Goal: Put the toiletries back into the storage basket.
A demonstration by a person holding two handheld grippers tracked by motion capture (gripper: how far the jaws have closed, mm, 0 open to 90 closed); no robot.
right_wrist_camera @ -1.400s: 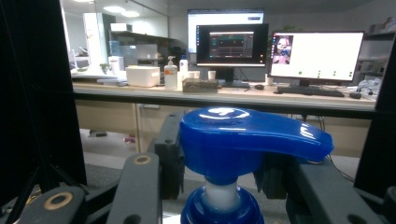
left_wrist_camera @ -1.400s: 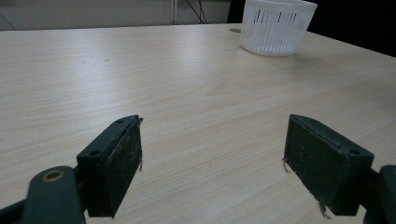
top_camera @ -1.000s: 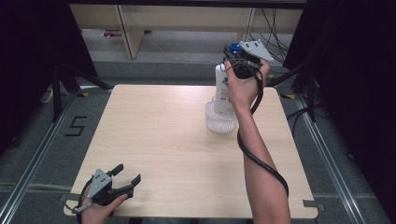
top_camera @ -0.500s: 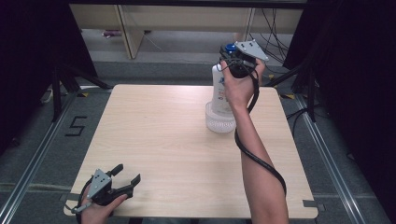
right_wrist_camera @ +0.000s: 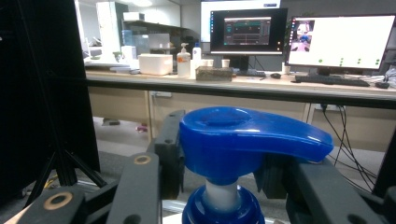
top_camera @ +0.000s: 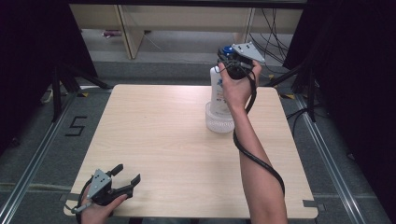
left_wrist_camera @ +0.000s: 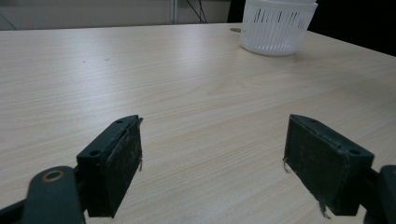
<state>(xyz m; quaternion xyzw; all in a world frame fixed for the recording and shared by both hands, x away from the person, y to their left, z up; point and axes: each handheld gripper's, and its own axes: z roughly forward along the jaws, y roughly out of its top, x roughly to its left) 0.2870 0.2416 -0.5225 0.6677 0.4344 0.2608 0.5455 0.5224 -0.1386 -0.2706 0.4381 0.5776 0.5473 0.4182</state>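
- White pump bottle [top_camera: 217,91] stands upright in a white slotted basket [top_camera: 219,123] at the far right part of the wooden table [top_camera: 177,149].
- The right gripper [top_camera: 232,64] has its 2 jaws pressed on the blue pump head [right_wrist_camera: 252,140].
- The left gripper [top_camera: 122,179] rests at the near left table edge, jaws spread wide, holding nothing.

Even overhead light on a pale worktop, dark surroundings, soft focus throughout.

From above, the worktop [top_camera: 177,140] is bright and evenly lit while black curtains at both sides swallow detail; shadows under the basket [top_camera: 219,123] are faint. In the left gripper view, the near tongs [left_wrist_camera: 212,163] are slightly blurred and the wood shows mild sheen. In the right gripper view, the blue pump head [right_wrist_camera: 252,137] carries soft highlights, and glowing monitors [right_wrist_camera: 341,42] behind are overexposed.
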